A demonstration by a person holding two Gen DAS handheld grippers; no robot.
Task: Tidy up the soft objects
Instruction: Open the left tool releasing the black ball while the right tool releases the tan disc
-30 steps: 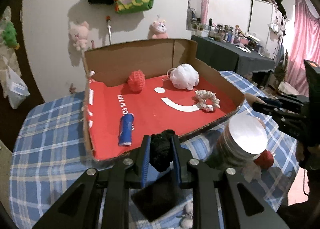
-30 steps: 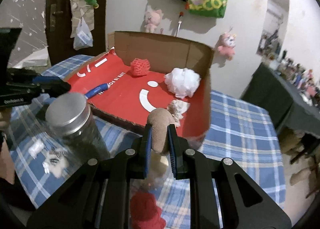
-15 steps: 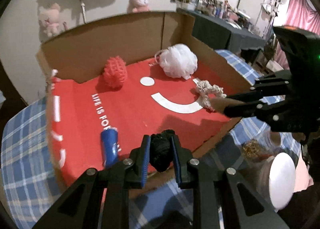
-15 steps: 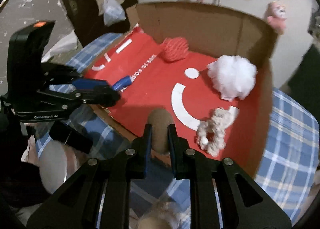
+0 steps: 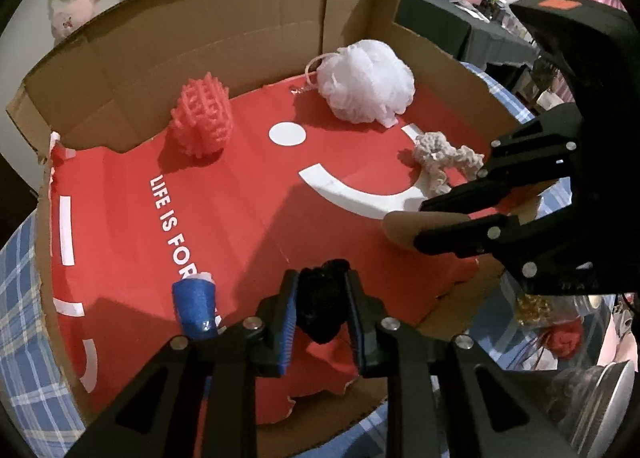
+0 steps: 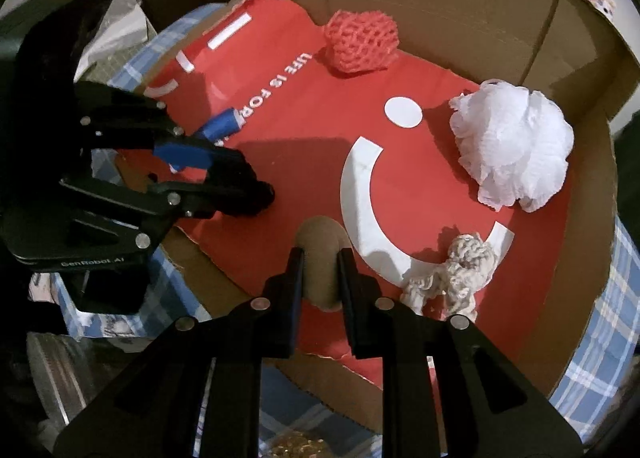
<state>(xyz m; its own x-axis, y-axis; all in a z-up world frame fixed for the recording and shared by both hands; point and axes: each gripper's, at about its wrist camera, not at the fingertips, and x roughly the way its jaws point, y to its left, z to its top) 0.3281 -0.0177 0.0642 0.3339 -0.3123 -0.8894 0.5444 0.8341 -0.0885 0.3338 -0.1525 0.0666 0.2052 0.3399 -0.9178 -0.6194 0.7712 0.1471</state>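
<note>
At about 9 o'clock on the red floor of the cardboard box (image 5: pixel 352 10) lies a blue roll (image 5: pixel 196 308), on its side near the low front wall. At 11 o'clock a red mesh ball (image 5: pixel 202 118) sits close to the back wall, where it cannot roll off.

The left gripper (image 5: pixel 322 308) is over the front edge at 6 o'clock, its jaws pressed in on a black fuzzy ball (image 5: pixel 322 306) that bulges out above and below the blue pads. The squeeze looks snug because the ball is soft and would slip from a loose hold. It hangs over open red floor, which I judge to be its intended spot, kept apart from the things already in the box.

At 1 o'clock a white bath puff (image 5: pixel 364 82) rests in the far corner, its loop cord trailing towards the wall. A cream scrunchie (image 6: pixel 452 278) lies at 3 o'clock on the end of the white smile mark.

The right gripper (image 6: pixel 320 270) comes in beside it, jaws clamped narrowly on a tan sponge (image 6: pixel 320 254) whose rounded end sticks out past the fingertips, so the free end can touch down first. It hangs just left of the scrunchie, over bare floor. Both pieces seem ready for release; neither is set down yet.
</note>
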